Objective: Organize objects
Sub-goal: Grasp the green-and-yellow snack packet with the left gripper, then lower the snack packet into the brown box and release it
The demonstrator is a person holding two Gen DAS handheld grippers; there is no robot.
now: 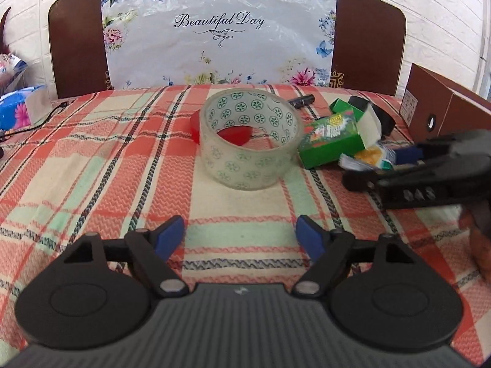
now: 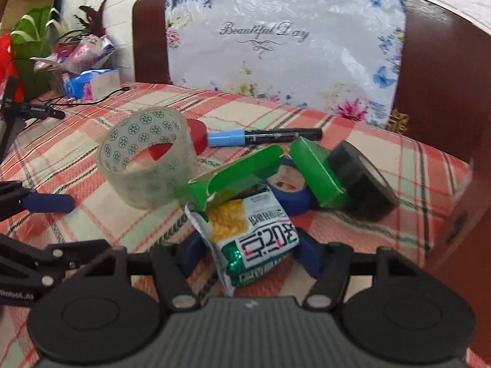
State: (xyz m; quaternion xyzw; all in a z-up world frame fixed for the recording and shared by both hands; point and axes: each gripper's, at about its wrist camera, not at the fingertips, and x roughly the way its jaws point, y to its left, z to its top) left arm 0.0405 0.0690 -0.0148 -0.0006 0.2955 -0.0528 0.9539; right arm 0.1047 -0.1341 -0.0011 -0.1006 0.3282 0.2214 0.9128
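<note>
- Left wrist view. Left gripper (image 1: pixel 241 233): jaws spread wide, nothing between the blue pads (image 1: pixel 170 236); they hang over bare plaid cloth (image 1: pixel 92 159).
- Tape roll (image 1: pixel 250 139), clear with green print: stands on its rim dead ahead of the left gripper, apart from it, bore tipped up and toward the camera. A red piece (image 1: pixel 236 135) shows through the bore.
- Green box (image 1: pixel 333 141): right of the roll, just beside it, flap open. Right gripper (image 1: pixel 408 165) reaches in from the right edge at the packet by the box.
- Judgement: the left hand is the nearer one to the roll; a straight push forward would reach it.
- Right wrist view. Right gripper (image 2: pixel 248 251): pads either side of the packet (image 2: pixel 254 242); whether they press on it I cannot tell.
- Packet: lies at the open mouth of the green box (image 2: pixel 245 181), long axis running away from the gripper toward the box.
- Beyond, in order: blue tape (image 2: pixel 288 193), black tape (image 2: pixel 359 178), marker (image 2: pixel 264 136) lying crosswise. Tape roll (image 2: pixel 147 156) sits left, with one pad of the left gripper (image 2: pixel 46 202) beside it.
</note>
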